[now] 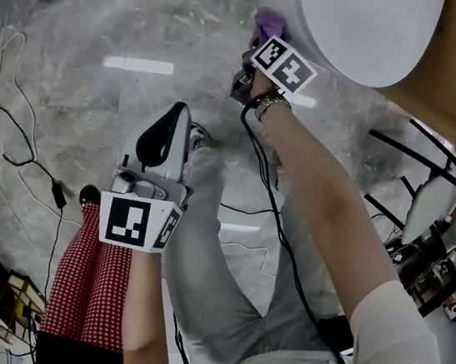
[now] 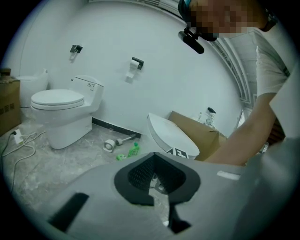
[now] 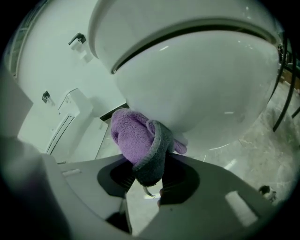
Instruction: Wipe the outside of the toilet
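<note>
Right gripper (image 3: 146,180): the jaws were clamped on a purple cloth (image 3: 138,140) with a grey edge, folded into a wad that stuck out past the pads. I saw the wad pressed up against the outer curve of the white toilet (image 3: 206,84), low on the bowl, beneath the dark seam under the closed lid. In the head view that gripper was reached out ahead of me, its marker cube (image 1: 282,65) just beside the bowl's rim, with a black cable trailing back along my forearm. Left gripper (image 2: 157,180): the jaws stood a little apart with nothing between them, only floor showing through the gap. I was holding it back near my knee, well apart from the toilet and pointed toward the wall. Grey marbled floor (image 1: 148,31) all round. From the left gripper view I noted a green bottle (image 2: 133,150) lying on the floor near the bowl, a cardboard box (image 2: 208,138) behind the bowl, a second toilet (image 2: 65,110) against the far wall, and a paper holder (image 2: 136,63) on that wall. Loose wires (image 1: 16,130) lay on the floor to my left, and a red checked fabric (image 1: 92,280) below the left gripper.
</note>
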Demonstrator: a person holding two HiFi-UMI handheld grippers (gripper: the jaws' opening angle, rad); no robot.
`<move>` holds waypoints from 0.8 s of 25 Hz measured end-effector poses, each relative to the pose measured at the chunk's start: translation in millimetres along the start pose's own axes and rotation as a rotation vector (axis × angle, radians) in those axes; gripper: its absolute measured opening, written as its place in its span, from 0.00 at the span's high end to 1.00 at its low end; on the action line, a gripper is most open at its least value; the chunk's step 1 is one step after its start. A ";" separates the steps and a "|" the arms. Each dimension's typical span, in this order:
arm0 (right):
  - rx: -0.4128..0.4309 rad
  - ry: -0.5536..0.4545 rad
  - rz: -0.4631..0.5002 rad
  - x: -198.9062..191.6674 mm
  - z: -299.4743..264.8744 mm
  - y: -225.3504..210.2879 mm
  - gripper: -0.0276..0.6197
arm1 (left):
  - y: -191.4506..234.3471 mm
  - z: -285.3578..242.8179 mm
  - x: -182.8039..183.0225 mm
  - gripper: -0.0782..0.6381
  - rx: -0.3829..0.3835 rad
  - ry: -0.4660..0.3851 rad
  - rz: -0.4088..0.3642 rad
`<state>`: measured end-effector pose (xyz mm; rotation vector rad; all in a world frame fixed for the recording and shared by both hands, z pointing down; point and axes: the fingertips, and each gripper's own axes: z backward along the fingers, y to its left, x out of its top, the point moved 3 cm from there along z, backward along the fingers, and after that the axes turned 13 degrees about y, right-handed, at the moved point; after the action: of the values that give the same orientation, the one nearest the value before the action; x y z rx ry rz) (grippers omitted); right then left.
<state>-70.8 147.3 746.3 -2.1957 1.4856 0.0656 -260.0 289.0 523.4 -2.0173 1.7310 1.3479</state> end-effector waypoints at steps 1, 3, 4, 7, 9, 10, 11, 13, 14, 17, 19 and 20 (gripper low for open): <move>-0.003 0.002 0.007 -2.0 1.5 -3.5 0.76 | -3.4 -0.5 -0.8 0.88 0.006 -0.003 -0.001; -0.007 0.013 0.021 -6.5 5.4 -13.2 0.76 | -14.2 -1.0 -2.4 0.88 0.016 -0.009 -0.004; -0.005 0.022 0.030 -8.3 7.5 -18.3 0.76 | -21.0 -1.7 -3.3 0.88 0.019 -0.011 -0.006; -0.001 0.059 0.065 -13.8 14.6 -34.5 0.76 | -43.6 -5.4 -6.6 0.87 0.012 -0.007 -0.016; -0.004 0.085 0.093 -17.8 20.5 -47.7 0.76 | -59.0 -9.0 -8.8 0.80 0.001 -0.006 -0.018; -0.006 0.097 0.112 -19.4 23.9 -54.7 0.76 | -66.0 -10.9 -9.8 0.80 -0.001 -0.006 -0.017; -0.010 0.108 0.134 -20.7 27.4 -62.1 0.76 | -72.9 -12.9 -10.8 0.80 0.000 -0.007 -0.017; -0.020 0.130 0.178 -22.6 35.1 -79.1 0.76 | -86.8 -16.6 -12.8 0.80 0.003 -0.008 -0.023; -0.027 0.141 0.197 -23.1 39.3 -89.1 0.76 | -93.9 -18.0 -13.9 0.80 0.005 -0.010 -0.026; -0.055 0.175 0.279 -21.3 51.6 -120.9 0.76 | -116.1 -21.5 -17.4 0.82 0.007 -0.012 -0.023; -0.069 0.199 0.357 -15.9 57.4 -139.5 0.76 | -130.8 -24.9 -19.4 0.85 0.004 -0.011 -0.019; -0.074 0.210 0.396 -12.3 59.6 -147.4 0.76 | -137.4 -27.0 -20.4 0.85 0.003 -0.010 -0.019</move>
<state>68.0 225.6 751.0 -1.9801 2.0498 0.0213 -127.3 329.9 496.6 -2.0164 1.7046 1.3463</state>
